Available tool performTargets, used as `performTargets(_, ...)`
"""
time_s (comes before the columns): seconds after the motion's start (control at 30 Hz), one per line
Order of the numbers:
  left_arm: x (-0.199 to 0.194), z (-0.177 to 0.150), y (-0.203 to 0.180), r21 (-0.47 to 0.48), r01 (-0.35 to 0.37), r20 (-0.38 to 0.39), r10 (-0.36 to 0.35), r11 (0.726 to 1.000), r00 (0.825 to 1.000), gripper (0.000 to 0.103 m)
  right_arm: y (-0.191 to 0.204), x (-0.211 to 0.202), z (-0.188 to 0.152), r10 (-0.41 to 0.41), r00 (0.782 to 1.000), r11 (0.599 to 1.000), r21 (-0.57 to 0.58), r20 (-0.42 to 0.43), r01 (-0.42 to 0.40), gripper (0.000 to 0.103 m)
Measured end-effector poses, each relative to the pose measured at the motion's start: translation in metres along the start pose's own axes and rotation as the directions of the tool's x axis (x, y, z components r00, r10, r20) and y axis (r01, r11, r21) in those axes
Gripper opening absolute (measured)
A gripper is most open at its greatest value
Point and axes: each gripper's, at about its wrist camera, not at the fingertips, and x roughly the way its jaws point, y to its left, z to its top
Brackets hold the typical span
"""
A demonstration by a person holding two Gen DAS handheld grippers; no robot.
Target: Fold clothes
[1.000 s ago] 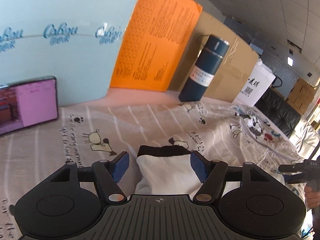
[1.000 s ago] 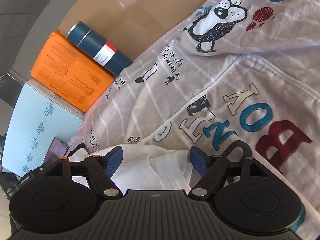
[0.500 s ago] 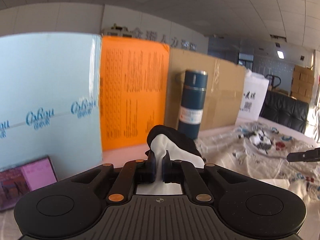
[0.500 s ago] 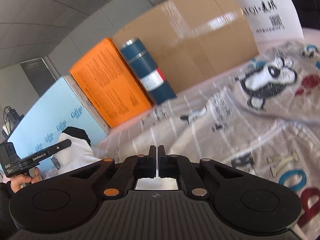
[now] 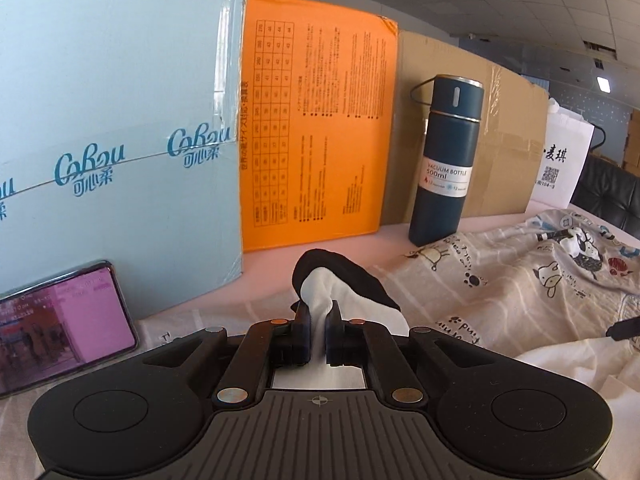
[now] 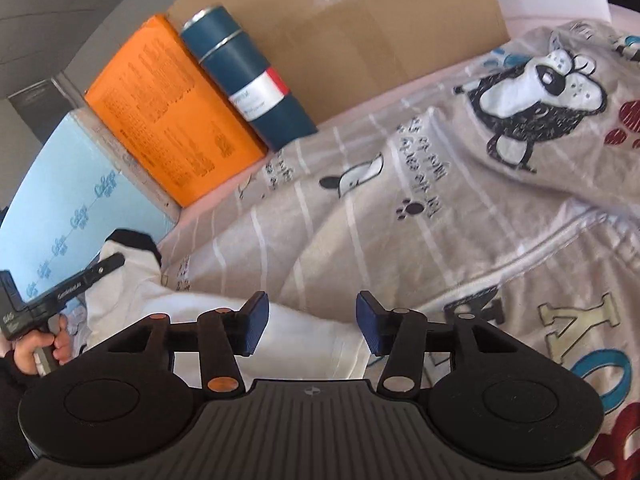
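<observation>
One printed bedsheet (image 6: 440,216) covers the work surface; on it, well short of the vacuum bottle (image 5: 446,168), lies the white garment (image 6: 304,336), soft, light and limp, best taken at hems or corners; left gripper (image 5: 316,326) pinches its black-trimmed end; right gripper (image 6: 308,322) is opening, cloth lying loose between the pads.

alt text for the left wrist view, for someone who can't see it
The left gripper is shut on a white garment with a black collar. Behind stand a blue bottle, an orange box, a pale blue box.
</observation>
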Motion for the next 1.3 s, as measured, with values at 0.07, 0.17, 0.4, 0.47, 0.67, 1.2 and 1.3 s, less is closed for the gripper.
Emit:
performTargets(0.07,0.000,-0.001,-0.001,0.002,0.004,0.009,-0.004,1.000,1.000,0.006,0.014,0.000,-0.010,-0.031,1.000,0.994,-0.104,0.004,0.031,0.028)
performTargets(0.17,-0.005,0.000,-0.002,-0.010,0.014,0.033,-0.014,1.000,0.999,0.006,0.042,-0.012,-0.027,-0.063,0.994,0.964,-0.253,0.085,0.083,0.004)
performTargets(0.4,-0.042,-0.012,0.001,-0.033,0.061,0.089,-0.058,0.998,0.994,0.006,0.105,-0.075,-0.081,0.233,0.965,0.823,-0.553,0.120,-0.130,0.003)
performTargets(0.47,-0.052,-0.019,0.001,-0.036,0.074,0.087,-0.070,0.997,0.994,0.006,0.116,-0.078,-0.101,0.272,0.962,0.766,-0.608,0.014,-0.208,0.003)
performTargets(0.67,-0.063,-0.038,0.004,-0.052,0.061,0.053,-0.058,0.997,0.997,0.006,0.117,-0.083,-0.126,0.311,0.943,0.728,-0.607,-0.122,-0.319,0.047)
performTargets(1.2,-0.070,-0.042,0.004,-0.075,0.072,0.093,-0.065,0.995,0.994,0.006,0.113,-0.060,-0.142,0.170,0.976,0.811,-0.544,-0.135,-0.216,0.039)
performTargets(1.3,-0.075,-0.041,0.004,-0.070,0.064,0.118,-0.056,0.995,0.991,0.006,0.110,-0.063,-0.140,0.126,0.988,0.805,-0.574,-0.083,-0.151,0.007)
